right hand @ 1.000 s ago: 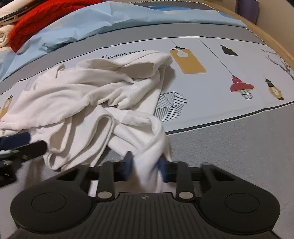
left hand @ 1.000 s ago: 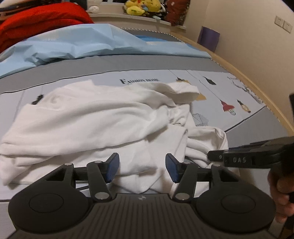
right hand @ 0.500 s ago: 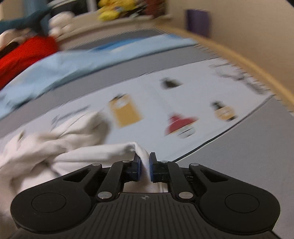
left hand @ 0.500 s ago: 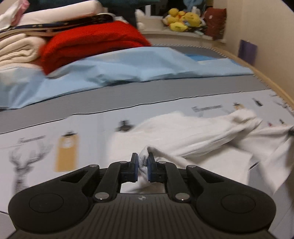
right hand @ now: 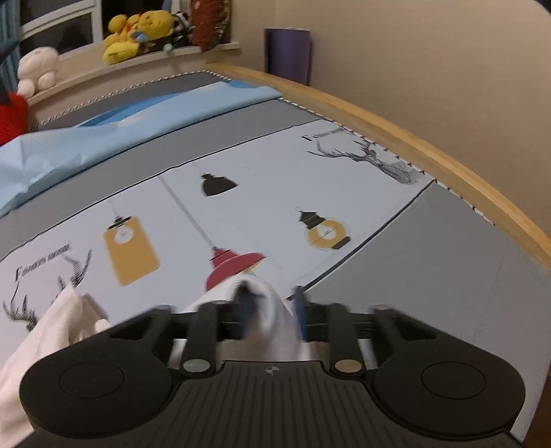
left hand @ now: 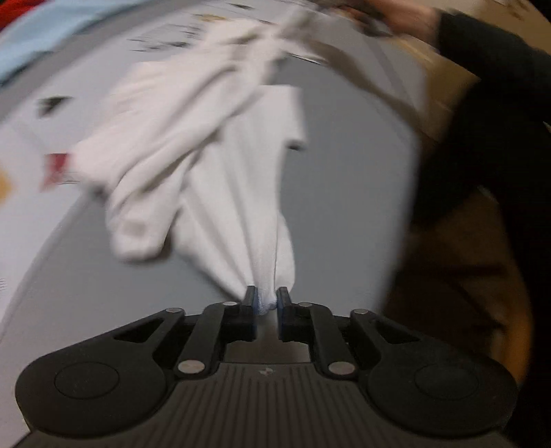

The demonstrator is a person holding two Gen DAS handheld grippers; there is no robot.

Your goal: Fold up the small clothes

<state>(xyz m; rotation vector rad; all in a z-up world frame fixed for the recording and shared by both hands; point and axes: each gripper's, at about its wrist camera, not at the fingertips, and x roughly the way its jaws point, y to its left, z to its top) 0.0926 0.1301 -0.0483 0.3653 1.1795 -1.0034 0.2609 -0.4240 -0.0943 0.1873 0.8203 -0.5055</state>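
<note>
Stretched since before, white garment (left hand: 220, 144) hangs pinched in opening left tongs (left hand: 266, 300), bunched between opening right tongs (right hand: 272, 310).

Home bedroom: bed (right hand: 465, 268) with printed sheet, wooden bed frame (right hand: 396, 138); plush toys (right hand: 137, 31) on sill beyond bed.

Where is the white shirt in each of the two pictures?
Left wrist view: the white shirt stretches from the centre up to the top, one corner between the left gripper pads.
Right wrist view: it bunches at lower left and centre.
Shared landmark: the red lamp print on the bedsheet.
</note>
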